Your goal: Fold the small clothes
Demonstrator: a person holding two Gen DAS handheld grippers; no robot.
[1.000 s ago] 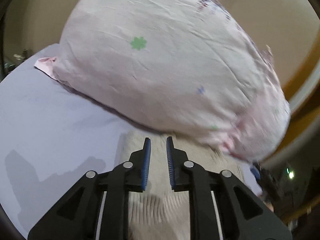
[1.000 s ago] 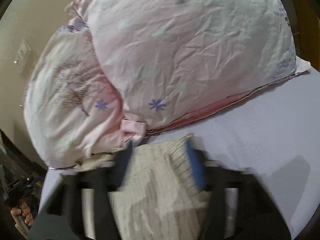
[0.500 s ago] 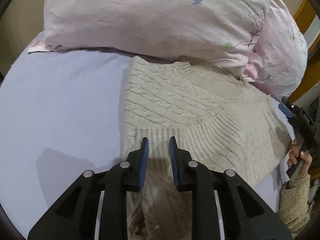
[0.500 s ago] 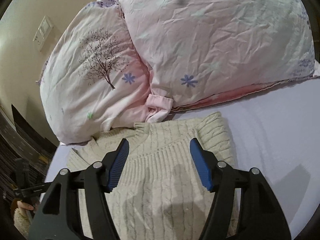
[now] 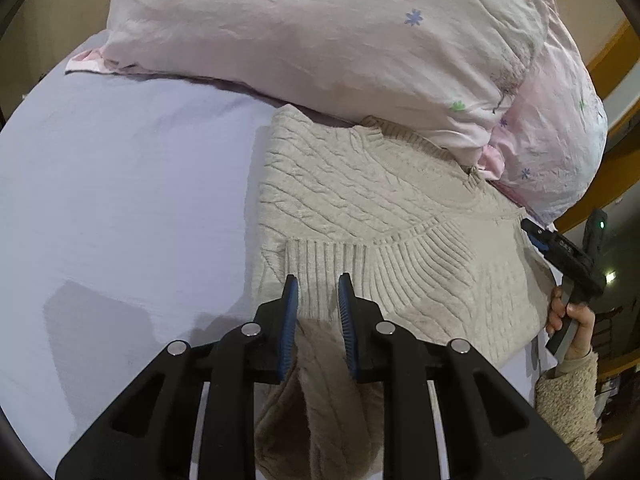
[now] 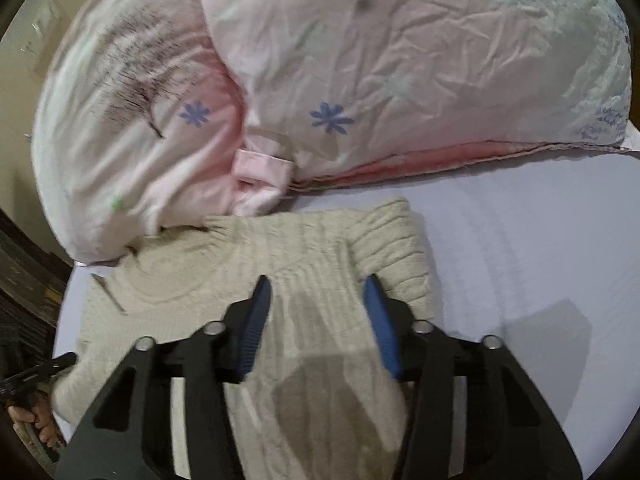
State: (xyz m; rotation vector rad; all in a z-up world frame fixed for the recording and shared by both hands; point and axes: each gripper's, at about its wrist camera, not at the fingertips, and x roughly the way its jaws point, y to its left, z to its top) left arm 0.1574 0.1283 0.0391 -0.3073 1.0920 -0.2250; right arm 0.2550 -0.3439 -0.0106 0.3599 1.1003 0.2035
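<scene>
A cream cable-knit sweater lies partly folded on a pale lilac bed sheet, its neck touching the pillows. Its ribbed hem is folded up across the body. My left gripper hovers over the hem with a narrow gap between its blue pads and nothing between them. In the right wrist view the sweater fills the lower middle. My right gripper is open wide just above it and holds nothing. The right gripper also shows in the left wrist view, beyond the sweater's far side.
Two pink flowered pillows lie against the sweater's neck; in the right wrist view the pillows span the top. Bare sheet lies beside the sweater. Dark furniture stands beyond the bed edge.
Both grippers drew back from the pillows, bringing the whole sweater into view, then moved closer over it. The right jaws stayed wide. The left jaws' gap has opened slightly.
</scene>
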